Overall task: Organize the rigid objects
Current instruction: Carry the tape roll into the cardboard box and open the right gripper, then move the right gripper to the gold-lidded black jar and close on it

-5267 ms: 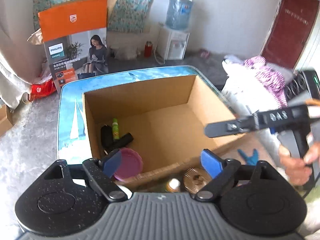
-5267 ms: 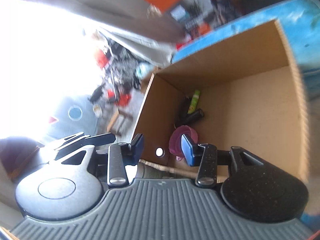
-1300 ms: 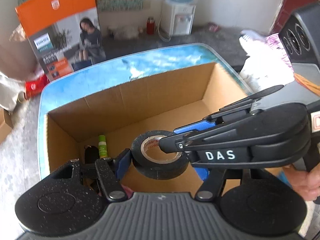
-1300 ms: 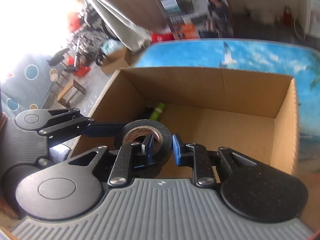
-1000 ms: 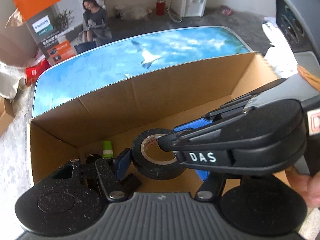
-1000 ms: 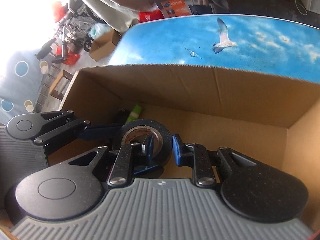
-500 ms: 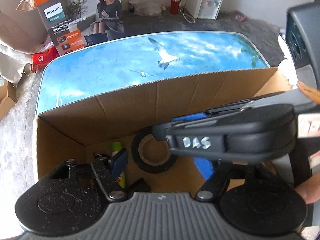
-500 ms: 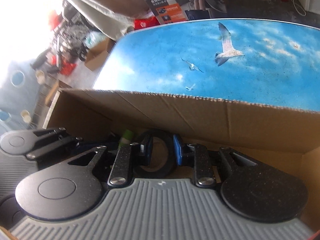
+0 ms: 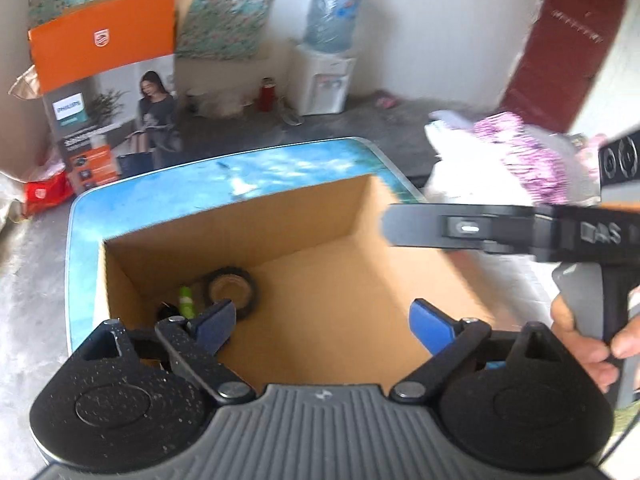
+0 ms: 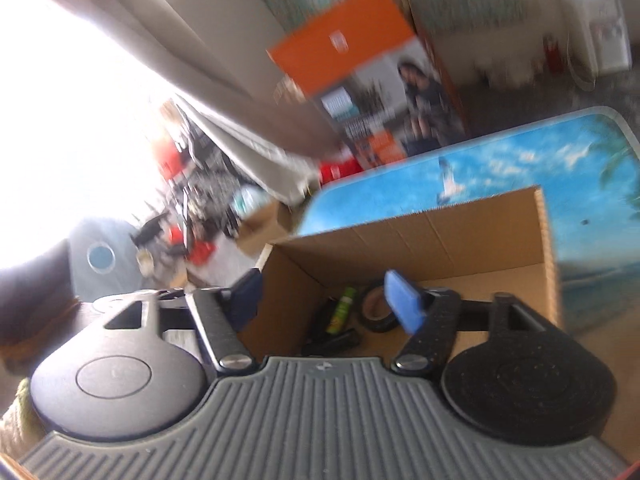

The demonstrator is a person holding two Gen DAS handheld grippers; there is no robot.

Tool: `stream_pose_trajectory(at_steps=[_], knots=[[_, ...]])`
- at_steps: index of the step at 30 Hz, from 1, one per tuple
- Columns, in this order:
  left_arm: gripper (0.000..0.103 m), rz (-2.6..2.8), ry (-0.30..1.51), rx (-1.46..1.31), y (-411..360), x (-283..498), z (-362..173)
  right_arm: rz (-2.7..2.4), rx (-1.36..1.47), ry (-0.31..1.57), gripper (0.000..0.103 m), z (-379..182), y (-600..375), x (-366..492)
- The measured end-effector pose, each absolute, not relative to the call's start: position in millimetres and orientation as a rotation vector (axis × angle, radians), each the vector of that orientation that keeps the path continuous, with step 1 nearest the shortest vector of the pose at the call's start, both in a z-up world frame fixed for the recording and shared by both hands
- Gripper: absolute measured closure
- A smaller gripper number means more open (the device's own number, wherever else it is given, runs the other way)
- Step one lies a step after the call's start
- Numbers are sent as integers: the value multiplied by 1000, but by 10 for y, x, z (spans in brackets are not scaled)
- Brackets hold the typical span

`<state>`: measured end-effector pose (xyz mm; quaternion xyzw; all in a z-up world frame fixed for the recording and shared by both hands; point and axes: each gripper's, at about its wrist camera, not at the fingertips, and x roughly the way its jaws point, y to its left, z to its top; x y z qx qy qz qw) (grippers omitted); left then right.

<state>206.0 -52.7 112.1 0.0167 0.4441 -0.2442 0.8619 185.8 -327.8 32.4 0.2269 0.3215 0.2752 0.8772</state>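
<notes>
A black tape roll (image 9: pixel 231 286) lies on the floor of the open cardboard box (image 9: pixel 280 232), beside a green tube (image 9: pixel 186 302) and a black item (image 9: pixel 166 312). My left gripper (image 9: pixel 322 322) hovers above the box's near side, its jaws opening with nothing between them. From the right, the right gripper's finger (image 9: pixel 420 226) reaches over the box rim, gripped by a hand (image 9: pixel 588 340). In the right wrist view, my right gripper (image 10: pixel 326 300) is above the box (image 10: pixel 440 224), jaws opening and empty, with the tape roll (image 10: pixel 374 312) and green tube (image 10: pixel 340 308) below.
The box stands on a blue sea-print table (image 9: pixel 160 196). An orange printed carton (image 9: pixel 104 92) stands behind it, a water dispenser (image 9: pixel 326 76) at the far wall. A pink and white cloth bundle (image 9: pixel 500 148) and a black speaker (image 9: pixel 620 156) are at the right.
Both grippers had the tape roll between their jaws low in the box. Both have let it go, widened and pulled up and back, and the roll now lies on the box floor.
</notes>
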Motion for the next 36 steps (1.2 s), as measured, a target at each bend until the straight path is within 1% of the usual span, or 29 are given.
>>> stream_pose_trajectory(at_steps=[1, 2, 4, 5, 8, 10, 17, 22, 26, 28, 36], knots=[[8, -527, 928, 9, -513, 1961, 1154, 567, 469, 635, 18, 389, -3331, 1673], [8, -546, 926, -24, -485, 1860, 1188, 556, 459, 606, 13, 433, -3366, 1493], [6, -579, 936, -86, -449, 1682, 1217, 538, 439, 573, 7, 490, -3427, 1178], [6, -593, 943, -119, -422, 1589, 1215, 526, 429, 562, 1, 494, -3448, 1043], [6, -581, 942, -171, -338, 1331, 1159, 474, 374, 543, 1, 460, -3485, 701], [4, -551, 936, -190, -272, 1163, 1082, 425, 307, 547, 1, 428, -3463, 513], [1, -502, 926, -298, -76, 826, 690, 295, -29, 543, 1, 346, -3180, 111], [1, -464, 858, -248, -82, 661, 526, 257, -139, 529, 1, 335, -3007, -30], [1, -438, 779, -143, -190, 563, 469, 253, -136, 512, 1, 342, -3004, -158], [1, -427, 768, -118, -232, 537, 433, 279, -115, 517, 1, 351, -3044, -92], [1, -416, 712, 55, -507, 420, 155, 329, 113, 540, 1, 56, -3352, -121]])
